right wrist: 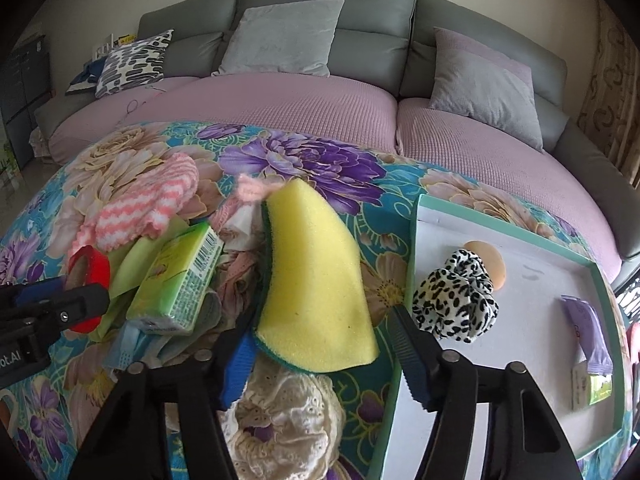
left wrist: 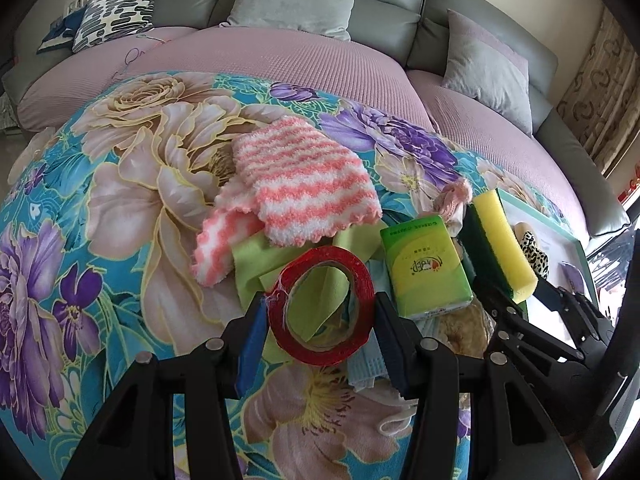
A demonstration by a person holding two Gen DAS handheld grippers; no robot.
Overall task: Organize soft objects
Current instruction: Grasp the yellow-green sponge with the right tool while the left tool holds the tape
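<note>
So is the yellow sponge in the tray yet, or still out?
Out. The yellow sponge stands on edge on the floral cloth, left of the tray, between the right tool's fingers.

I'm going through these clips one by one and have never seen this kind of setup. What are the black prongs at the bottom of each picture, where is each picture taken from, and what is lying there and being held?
There is no robot here: a person holds a two-finger gripper in each hand, and a fisheye camera on each looks forward along its fingers. The black prongs are those fingers.

The left wrist view shows the left gripper clamped on a red tape roll. The right wrist view shows the right gripper around a yellow sponge; the left pad touches it, but a gap shows at the right pad, so it is not yet pinched.

Everything lies on a floral blanket before a grey sofa: a pink striped cloth, a green tissue pack, other fabrics. To the right, a white tray holds a leopard-print scrunchie.
</note>
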